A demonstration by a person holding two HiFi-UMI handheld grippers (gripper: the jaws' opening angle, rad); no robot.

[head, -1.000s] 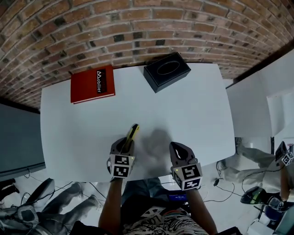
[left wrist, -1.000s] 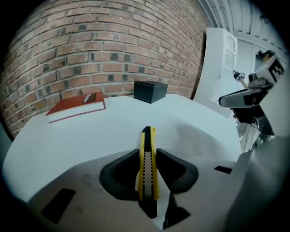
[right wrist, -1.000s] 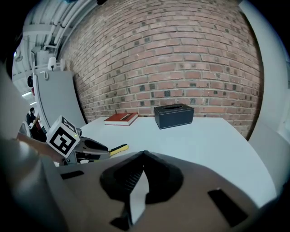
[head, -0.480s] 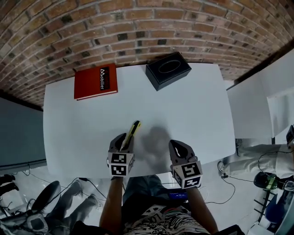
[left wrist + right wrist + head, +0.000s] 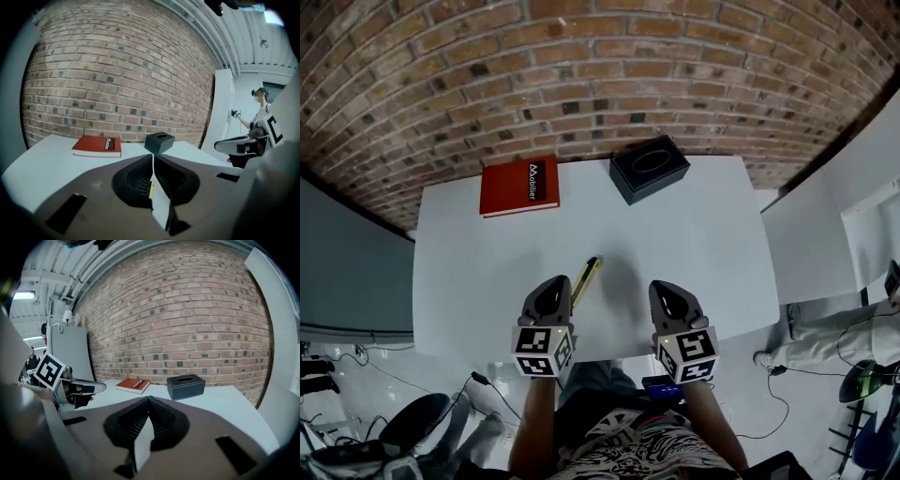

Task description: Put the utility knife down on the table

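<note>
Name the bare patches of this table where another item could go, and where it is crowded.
The right half of the table, from the tissue box to the near edge, is bare. So is the left strip in front of the red book. Crowded: near edge centre, where the utility knife lies between the left gripper and right gripper.

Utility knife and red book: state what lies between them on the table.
Nothing: in the head view, only bare white table separates the utility knife from the red book.
</note>
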